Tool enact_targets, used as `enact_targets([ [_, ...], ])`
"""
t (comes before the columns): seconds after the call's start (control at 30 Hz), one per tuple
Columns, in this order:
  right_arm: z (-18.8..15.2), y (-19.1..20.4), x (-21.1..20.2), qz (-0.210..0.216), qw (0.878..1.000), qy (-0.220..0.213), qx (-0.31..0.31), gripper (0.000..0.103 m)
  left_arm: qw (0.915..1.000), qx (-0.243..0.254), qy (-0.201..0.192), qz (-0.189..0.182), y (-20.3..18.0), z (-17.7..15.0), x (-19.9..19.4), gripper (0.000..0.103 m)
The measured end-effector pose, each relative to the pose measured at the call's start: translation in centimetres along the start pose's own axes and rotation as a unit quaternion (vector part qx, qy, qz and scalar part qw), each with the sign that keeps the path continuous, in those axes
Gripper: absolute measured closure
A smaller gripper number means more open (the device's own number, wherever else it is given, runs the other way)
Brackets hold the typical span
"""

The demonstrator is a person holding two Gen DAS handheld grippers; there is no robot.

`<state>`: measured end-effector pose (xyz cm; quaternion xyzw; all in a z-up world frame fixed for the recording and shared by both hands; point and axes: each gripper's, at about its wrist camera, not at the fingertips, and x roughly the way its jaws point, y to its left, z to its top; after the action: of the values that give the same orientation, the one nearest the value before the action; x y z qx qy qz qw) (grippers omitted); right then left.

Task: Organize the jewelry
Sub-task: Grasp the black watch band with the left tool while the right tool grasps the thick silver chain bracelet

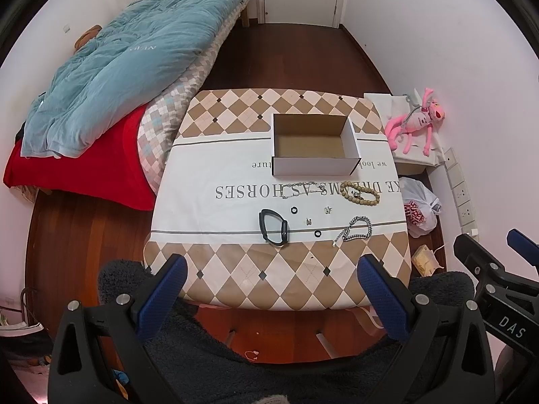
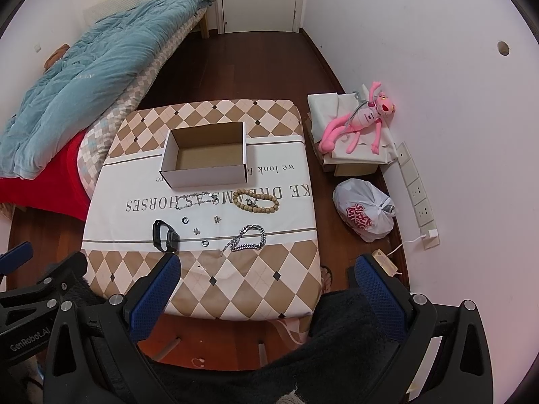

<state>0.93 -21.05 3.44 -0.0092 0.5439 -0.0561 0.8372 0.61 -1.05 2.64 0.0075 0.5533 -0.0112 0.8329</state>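
Note:
An open, empty white cardboard box (image 1: 315,144) (image 2: 205,160) stands on the cloth-covered table (image 1: 235,269) (image 2: 262,286). In front of it lie a thin silver necklace (image 1: 303,190) (image 2: 195,200), a wooden bead bracelet (image 1: 358,193) (image 2: 257,200), a black band (image 1: 273,227) (image 2: 165,235), a chunky silver chain (image 1: 355,229) (image 2: 249,237), small rings (image 1: 294,209) (image 2: 204,243) and small earrings (image 1: 327,211) (image 2: 216,218). My left gripper (image 1: 271,296) is open and empty above the table's near edge. My right gripper (image 2: 269,299) is open and empty, also at the near edge. Each gripper's body shows in the other's view.
A bed with a blue quilt (image 1: 111,77) and red sheet stands left of the table. A pink plush toy (image 2: 357,121) on a box, a white plastic bag (image 2: 365,213) and wall sockets (image 2: 416,188) are at the right. A dark fluffy fabric (image 1: 235,363) lies below the grippers.

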Motion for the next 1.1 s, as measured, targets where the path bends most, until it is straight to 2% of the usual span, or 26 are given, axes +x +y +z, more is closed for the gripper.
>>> enact_targets([
  [0.13,-0.1,-0.2,0.2,0.001,1.000,-0.001,0.002,0.000,1.0000,0.004,-0.004,0.003,-0.2,0.1,0.1,0.000],
  [0.27,2.0,0.1,0.4,0.005,1.000,-0.008,0.021,0.000,0.9991,0.005,-0.032,0.029,-0.3,1.1,1.5,0.000],
  [0.33,2.5,-0.3,1.6,0.008,1.000,0.000,0.027,0.000,0.9985,0.005,-0.031,0.045,0.0,1.8,3.1,0.000],
  [0.43,2.6,-1.4,5.1,-0.002,0.999,0.018,0.044,0.000,0.9974,0.004,-0.026,0.067,0.5,3.0,6.1,0.000],
  [0.6,2.2,-2.4,13.5,-0.014,0.996,0.066,0.062,0.001,0.9960,0.001,0.015,0.089,1.4,3.7,12.6,0.000],
  [0.67,1.3,-3.0,16.9,-0.007,0.994,0.086,0.071,0.007,0.9952,0.001,0.028,0.094,1.7,3.4,14.9,0.001],
  [0.7,1.0,-2.9,18.5,-0.004,0.992,0.098,0.074,0.012,0.9949,0.002,0.035,0.094,1.8,3.2,15.8,0.002],
  [0.77,0.2,-3.0,21.5,0.003,0.990,0.118,0.081,0.019,0.9945,0.001,0.058,0.087,2.3,2.8,18.3,0.011],
  [0.83,-1.0,-3.1,23.9,0.004,0.988,0.128,0.083,0.020,0.9932,-0.006,0.087,0.078,2.9,2.2,20.5,0.026],
  [0.9,-1.6,-2.7,25.9,0.009,0.987,0.139,0.086,0.027,0.9918,-0.017,0.112,0.059,3.4,1.6,22.5,0.034],
  [1.1,-2.6,-1.8,29.4,0.008,0.984,0.156,0.090,0.036,0.9863,-0.053,0.155,0.017,4.5,0.5,26.0,0.038],
])
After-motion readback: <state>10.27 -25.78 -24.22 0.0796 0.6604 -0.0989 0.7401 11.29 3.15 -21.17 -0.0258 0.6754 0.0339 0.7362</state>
